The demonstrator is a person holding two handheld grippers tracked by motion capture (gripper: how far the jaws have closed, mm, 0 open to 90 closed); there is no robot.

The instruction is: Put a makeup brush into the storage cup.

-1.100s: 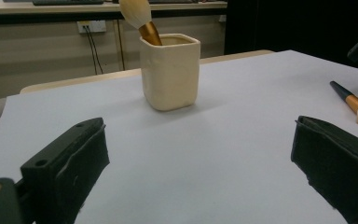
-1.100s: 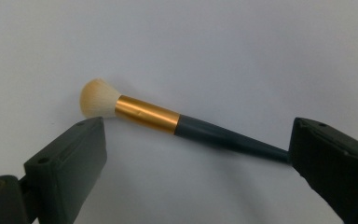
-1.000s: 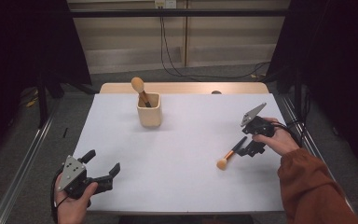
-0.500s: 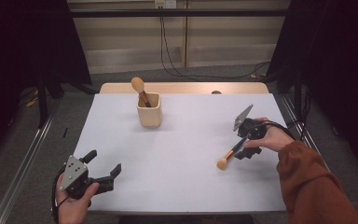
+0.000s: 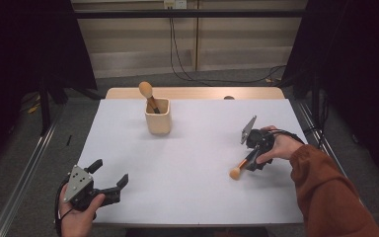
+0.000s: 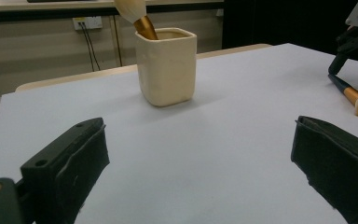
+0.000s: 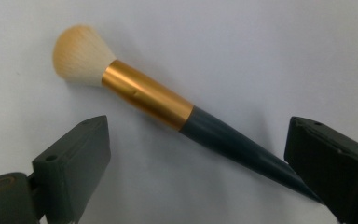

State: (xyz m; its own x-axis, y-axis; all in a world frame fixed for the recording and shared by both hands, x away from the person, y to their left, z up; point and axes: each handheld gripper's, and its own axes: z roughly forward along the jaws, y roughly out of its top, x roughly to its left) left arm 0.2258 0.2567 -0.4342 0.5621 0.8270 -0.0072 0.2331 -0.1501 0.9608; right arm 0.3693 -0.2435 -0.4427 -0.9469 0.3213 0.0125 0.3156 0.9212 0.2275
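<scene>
Right gripper (image 7: 196, 154): jaws spread wide over the dark-handled, gold-ferruled makeup brush (image 7: 168, 112), bristles toward 10 o'clock.
Left gripper (image 5: 109, 182): held open, idle.
Risk: tapered handle could be squeezed sideways and rolled away.

Right gripper (image 5: 250, 160) lower, over brush (image 5: 242, 165).

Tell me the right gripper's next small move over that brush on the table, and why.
Probably lower a little and close on the dark handle. The right gripper is open, its jaws straddling the brush, which lies flat on the table, ungripped.
</scene>
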